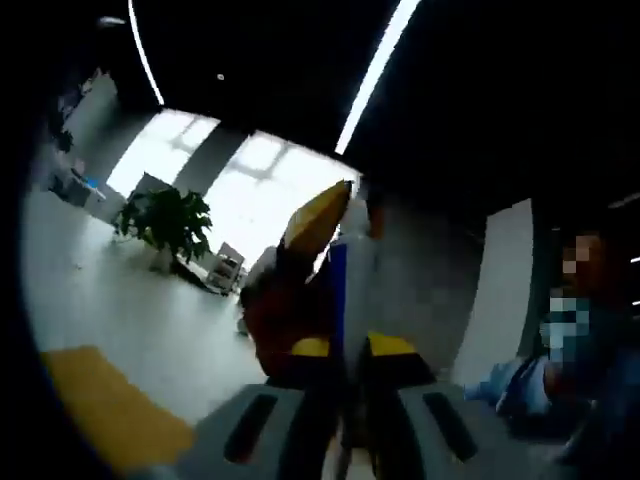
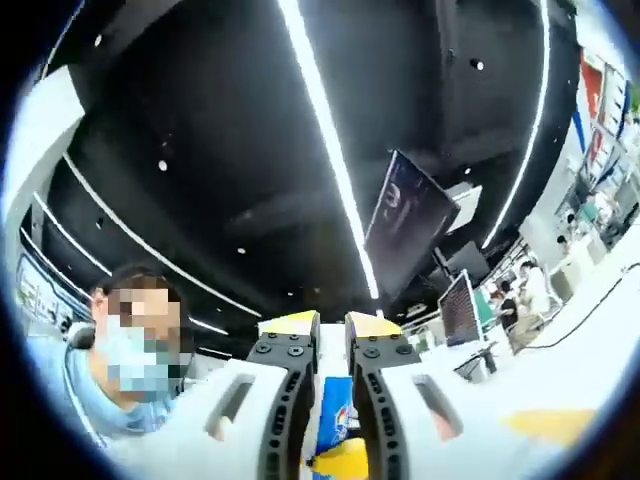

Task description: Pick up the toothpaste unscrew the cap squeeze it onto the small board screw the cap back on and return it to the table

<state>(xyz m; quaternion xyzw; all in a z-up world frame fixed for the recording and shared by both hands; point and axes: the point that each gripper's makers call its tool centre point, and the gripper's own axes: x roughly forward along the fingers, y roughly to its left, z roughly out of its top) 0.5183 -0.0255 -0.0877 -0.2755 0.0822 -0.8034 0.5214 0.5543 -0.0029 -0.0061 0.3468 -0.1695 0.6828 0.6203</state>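
Note:
The toothpaste tube [image 1: 345, 290], blue and white, stands upright between the yellow-tipped jaws of my left gripper [image 1: 350, 347], which is shut on its body. Its white upper end [image 1: 356, 215] rises toward the ceiling. A yellow-tipped finger [image 1: 318, 215] of the other gripper presses against that end from the left. In the right gripper view, my right gripper [image 2: 332, 325] is shut on the white top of the tube [image 2: 331, 352]. The blue and white body [image 2: 335, 410] shows below, with the left gripper's yellow tips [image 2: 342, 460] under it. The cap itself is blurred.
Both views point up at a dark ceiling with light strips. A person in light blue [image 1: 560, 370] [image 2: 110, 390] is close by. A white surface [image 1: 110, 300] carries a yellow patch [image 1: 100, 400]. A potted plant [image 1: 165, 225], a monitor [image 2: 460, 310] and a hanging screen [image 2: 405, 225] stand farther off.

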